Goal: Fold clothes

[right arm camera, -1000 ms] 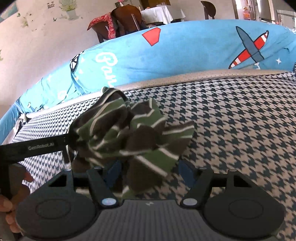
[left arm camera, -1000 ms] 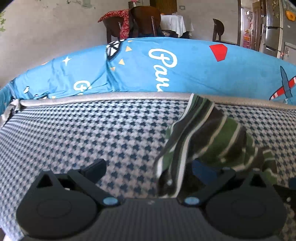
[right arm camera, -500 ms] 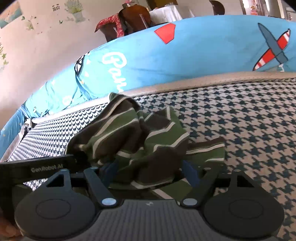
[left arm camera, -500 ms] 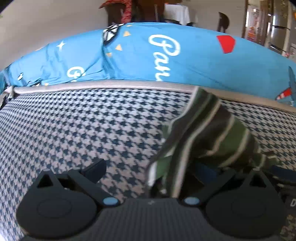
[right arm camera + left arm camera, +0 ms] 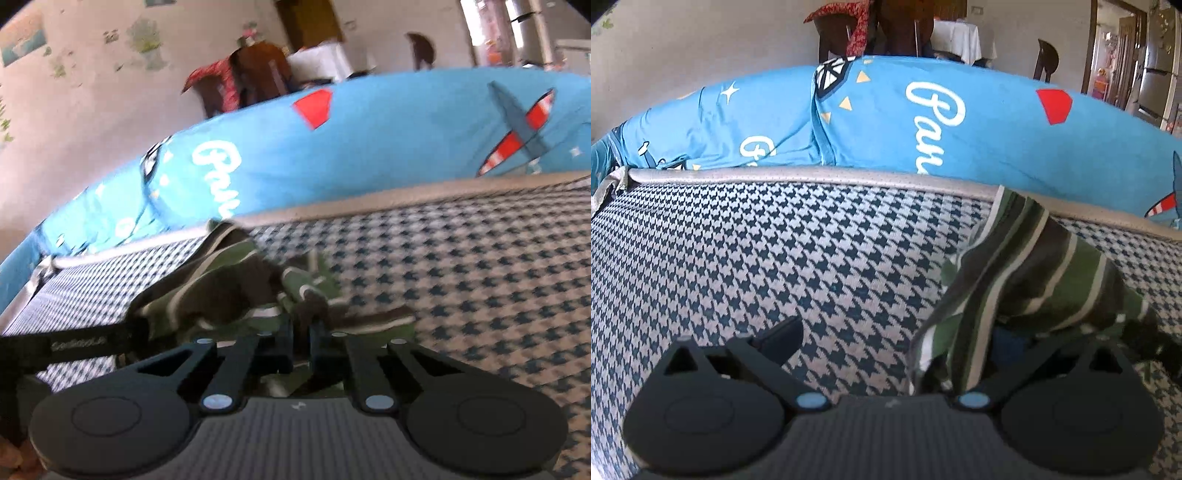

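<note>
- Nearest to the left camera, the left hand-held gripper [image 5: 890, 354] has its fingers spread wide. The left finger [image 5: 779, 338] sits over bare houndstooth surface [image 5: 783, 258]; the right one is buried under the striped garment [image 5: 1034, 280], so the cloth drapes over it but isn't pinched.
- The right hand-held gripper [image 5: 301, 341] is squeezed almost shut, with a bunch of the striped garment [image 5: 229, 291] clamped between its fingertips. That view is a bit motion-blurred.
- Far left in the right view, the left tool's black body pokes in sideways, low over the fabric and right up against the garment's left end, so the two tools are close together.
- The garment, green and dark brown with thin white stripes, is crumpled in a heap on the houndstooth surface, partly lifted on the left camera's side, its far tip reaching toward the grey piping edge [image 5: 812, 177].
- Open room: lots of bare houndstooth to the left of the garment in the left view, and a big clear stretch to its right in the right view [image 5: 480, 280].
- Beyond the piping, a blue printed cushion [image 5: 923, 118] runs the whole width like a wall, so the back is boxed in.
- Past that are chairs [image 5: 897, 26] and a white-covered table [image 5: 956, 37], well away.
</note>
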Tool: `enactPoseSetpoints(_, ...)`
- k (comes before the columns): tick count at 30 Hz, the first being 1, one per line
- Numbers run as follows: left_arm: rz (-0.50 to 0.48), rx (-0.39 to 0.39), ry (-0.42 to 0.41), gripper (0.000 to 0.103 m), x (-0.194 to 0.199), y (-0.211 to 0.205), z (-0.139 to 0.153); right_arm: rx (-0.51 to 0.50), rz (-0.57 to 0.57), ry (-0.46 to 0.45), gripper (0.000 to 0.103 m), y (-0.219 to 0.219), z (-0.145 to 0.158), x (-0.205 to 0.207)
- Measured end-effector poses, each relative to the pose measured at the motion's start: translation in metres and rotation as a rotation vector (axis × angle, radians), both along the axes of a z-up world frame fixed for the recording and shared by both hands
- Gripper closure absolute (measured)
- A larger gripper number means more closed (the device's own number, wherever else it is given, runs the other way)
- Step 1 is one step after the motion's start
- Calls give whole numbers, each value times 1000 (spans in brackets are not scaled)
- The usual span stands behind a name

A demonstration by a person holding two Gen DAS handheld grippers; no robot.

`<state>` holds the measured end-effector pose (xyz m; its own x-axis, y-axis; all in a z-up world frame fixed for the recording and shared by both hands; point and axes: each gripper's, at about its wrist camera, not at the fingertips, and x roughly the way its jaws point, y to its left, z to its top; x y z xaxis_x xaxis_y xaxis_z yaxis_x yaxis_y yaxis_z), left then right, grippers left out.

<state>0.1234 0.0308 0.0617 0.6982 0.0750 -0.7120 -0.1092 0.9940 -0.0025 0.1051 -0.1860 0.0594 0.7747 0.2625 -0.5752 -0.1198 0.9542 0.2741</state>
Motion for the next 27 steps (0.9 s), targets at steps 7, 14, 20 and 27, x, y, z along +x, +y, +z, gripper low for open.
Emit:
enactPoseSetpoints(7,-54,-67,-42,0,-4,1,6,-69,-189,1,95,-24,9,1)
enactPoseSetpoints(14,-112,-102,-52,0,-11,-6,8,-53,-283,91,95,-47,5,4)
enactPoseSetpoints(20,-105,-124,-20,0,-6,-2,3,-19,-267,27,77,-51,18,-3)
enactPoseSetpoints(27,-120,-112,-15,0,-8,-6,1,44,-86,-80,55,-36,34,-10)
